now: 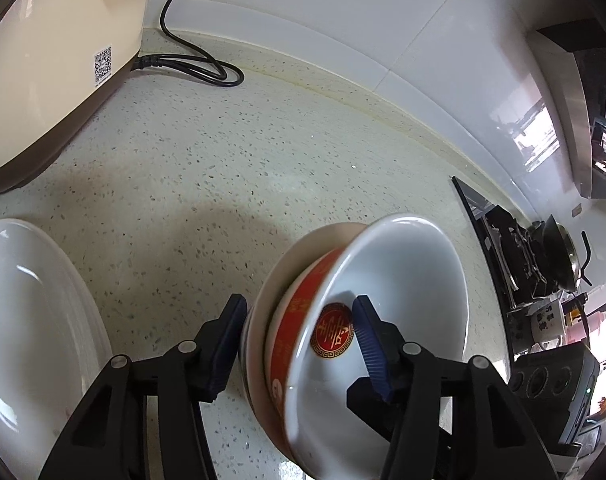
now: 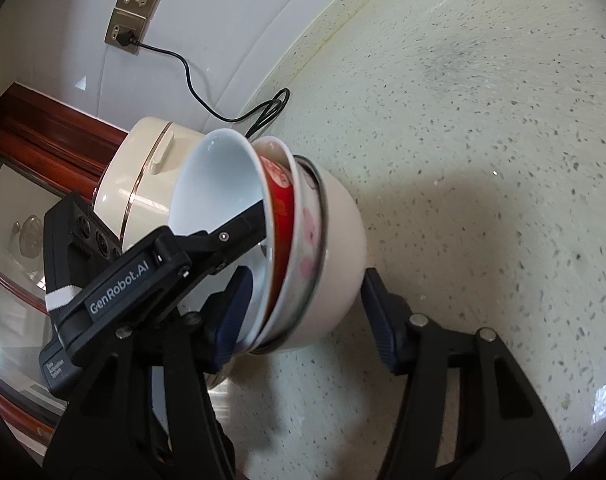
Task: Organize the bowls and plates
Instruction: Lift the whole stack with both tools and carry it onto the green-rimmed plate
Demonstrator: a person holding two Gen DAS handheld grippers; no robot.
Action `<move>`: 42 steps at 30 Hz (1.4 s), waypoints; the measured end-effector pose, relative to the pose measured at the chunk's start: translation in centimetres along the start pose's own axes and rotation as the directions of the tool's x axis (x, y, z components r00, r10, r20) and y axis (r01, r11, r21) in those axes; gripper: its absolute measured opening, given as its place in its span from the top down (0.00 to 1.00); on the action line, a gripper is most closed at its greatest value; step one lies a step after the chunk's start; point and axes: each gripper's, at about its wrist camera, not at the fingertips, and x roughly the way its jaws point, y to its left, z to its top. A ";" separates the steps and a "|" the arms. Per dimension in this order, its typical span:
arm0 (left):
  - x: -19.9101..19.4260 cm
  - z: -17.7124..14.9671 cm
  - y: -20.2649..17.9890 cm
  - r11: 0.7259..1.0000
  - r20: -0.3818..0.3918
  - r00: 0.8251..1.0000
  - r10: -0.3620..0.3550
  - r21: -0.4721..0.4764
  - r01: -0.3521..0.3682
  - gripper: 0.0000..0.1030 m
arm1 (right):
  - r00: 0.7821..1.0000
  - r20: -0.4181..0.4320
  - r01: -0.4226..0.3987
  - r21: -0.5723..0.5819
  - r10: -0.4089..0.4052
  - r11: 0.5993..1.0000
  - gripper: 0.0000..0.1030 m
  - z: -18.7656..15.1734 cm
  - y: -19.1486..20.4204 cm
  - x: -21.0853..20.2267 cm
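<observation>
A nested stack of bowls (image 1: 403, 280) lies tilted on its side over the speckled counter (image 1: 183, 160): a white bowl with a red emblem innermost, then a red one, then pale outer ones. My left gripper (image 1: 299, 308) is shut on the stack, one pad inside the white bowl, the other on the outer rim. In the right wrist view the same stack (image 2: 335, 240) sits between my right gripper's (image 2: 303, 284) pads. One pad is inside the white bowl and one on the cream outer wall. The left gripper's black housing (image 2: 119, 288) reaches in from the left.
A stack of white oval plates (image 1: 31, 320) lies at the left. A cream rice cooker (image 1: 43, 60) stands at the back left, its black cord (image 1: 207, 68) running to wall sockets (image 2: 131, 20). A gas stove (image 1: 535, 264) with a pot is at the right.
</observation>
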 end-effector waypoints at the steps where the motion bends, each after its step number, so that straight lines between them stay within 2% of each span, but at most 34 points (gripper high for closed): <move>1: -0.2 -0.1 -0.1 1.000 0.006 1.000 0.002 0.002 -0.002 0.46 | 1.000 0.000 -0.002 -0.001 0.002 1.000 0.42 -0.1 0.0 -0.1; 13: -4.4 -0.7 0.3 1.000 0.096 0.995 -0.005 0.021 0.003 0.46 | 0.999 0.015 -0.043 -0.055 0.044 0.998 0.42 -0.6 2.7 -0.8; 21: -6.1 -0.9 1.6 1.000 0.124 0.992 -0.002 -0.008 0.003 0.46 | 0.998 -0.006 -0.062 -0.081 0.062 0.995 0.42 -1.2 4.6 0.0; 42: -11.0 -1.2 9.3 0.994 0.216 0.976 0.034 -0.112 -0.010 0.45 | 0.992 -0.097 -0.098 -0.181 0.081 0.979 0.42 -3.3 10.9 5.5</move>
